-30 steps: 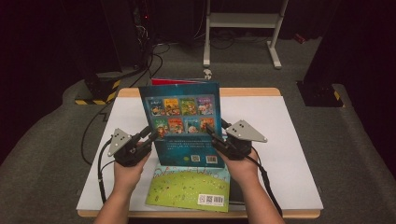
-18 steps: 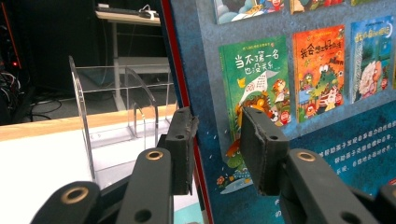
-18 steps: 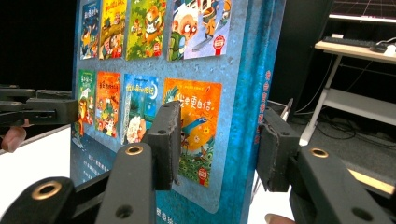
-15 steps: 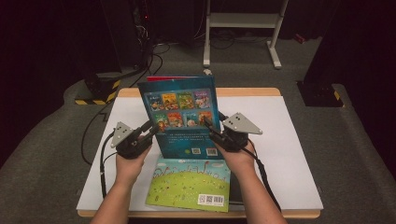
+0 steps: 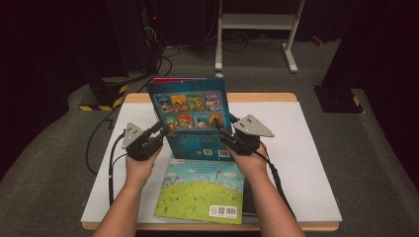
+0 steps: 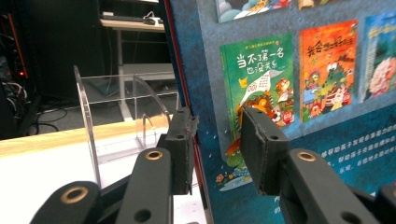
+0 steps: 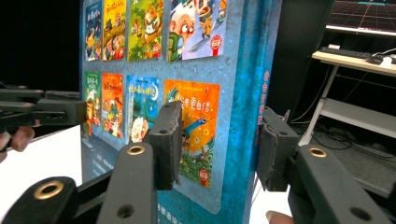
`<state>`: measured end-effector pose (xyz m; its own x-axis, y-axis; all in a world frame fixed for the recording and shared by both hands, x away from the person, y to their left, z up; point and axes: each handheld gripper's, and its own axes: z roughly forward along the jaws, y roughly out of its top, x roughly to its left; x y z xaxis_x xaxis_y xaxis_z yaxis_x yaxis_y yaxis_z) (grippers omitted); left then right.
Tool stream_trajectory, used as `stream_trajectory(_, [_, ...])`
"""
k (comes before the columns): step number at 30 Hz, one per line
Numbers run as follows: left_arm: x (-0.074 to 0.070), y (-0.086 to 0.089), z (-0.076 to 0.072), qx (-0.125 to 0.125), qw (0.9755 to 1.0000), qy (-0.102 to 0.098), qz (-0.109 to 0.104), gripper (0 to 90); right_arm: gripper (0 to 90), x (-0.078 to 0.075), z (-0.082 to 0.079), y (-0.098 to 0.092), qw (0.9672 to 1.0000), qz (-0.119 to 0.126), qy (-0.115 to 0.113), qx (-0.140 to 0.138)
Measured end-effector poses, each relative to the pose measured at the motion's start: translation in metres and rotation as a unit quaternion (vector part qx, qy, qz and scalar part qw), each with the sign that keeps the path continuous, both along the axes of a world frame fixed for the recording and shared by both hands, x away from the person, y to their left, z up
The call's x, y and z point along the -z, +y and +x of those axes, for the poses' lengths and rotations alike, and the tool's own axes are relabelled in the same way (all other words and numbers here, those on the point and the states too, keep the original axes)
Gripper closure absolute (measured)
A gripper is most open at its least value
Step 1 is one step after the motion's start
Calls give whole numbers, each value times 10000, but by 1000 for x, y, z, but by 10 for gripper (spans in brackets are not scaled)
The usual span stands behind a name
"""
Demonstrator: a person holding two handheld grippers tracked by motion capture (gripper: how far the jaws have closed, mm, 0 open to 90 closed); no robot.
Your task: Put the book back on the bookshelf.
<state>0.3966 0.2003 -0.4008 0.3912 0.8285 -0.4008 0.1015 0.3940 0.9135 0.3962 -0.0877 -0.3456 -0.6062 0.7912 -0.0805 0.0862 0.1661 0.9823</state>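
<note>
Fingers of both grippers are clamped on the blue book (image 5: 192,118), one gripper on each side edge: the left gripper (image 5: 157,134) pinches the spine-side left edge, one pad (image 6: 182,149) behind the cover and the other (image 6: 259,154) on its printed back, while the right gripper (image 5: 223,132) holds the right edge the same way, a pad (image 7: 166,140) on the cover and its partner (image 7: 275,154) behind. Compared with a second ago the book has travelled away from the person toward the table's far edge and stands a little higher in the high view, both hands going with it; that suggests it is being carried toward the clear rack (image 6: 116,116) seen in the left gripper view just beyond the book's left edge, not yet slotted in. Held above the middle of the white table (image 5: 306,148), the book stands nearly upright, long axis vertical, back cover with its small pictures facing the person, top leaning slightly away. Flat on the near edge, below the hands, lies a second green book (image 5: 202,192), barcode toward the person.
</note>
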Motion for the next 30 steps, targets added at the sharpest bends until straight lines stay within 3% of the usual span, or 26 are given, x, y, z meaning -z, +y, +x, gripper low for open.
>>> stream_trajectory(10, [4,2,-2,7,10000,0,-12,649,586,2,-2,0,10000,-8,2,-58])
stream_trajectory(19, [9,7,-15,74,9999,-87,36,604,605,6,-28,5,9996,-47,-115,-253])
stream_trajectory(22, [11,8,-19,53,9998,-142,-102,595,605,12,-38,7,9994,-64,-138,-326])
stream_trajectory(30, [10,13,-26,31,9998,-172,-34,563,608,16,-47,8,9985,12,-84,-536])
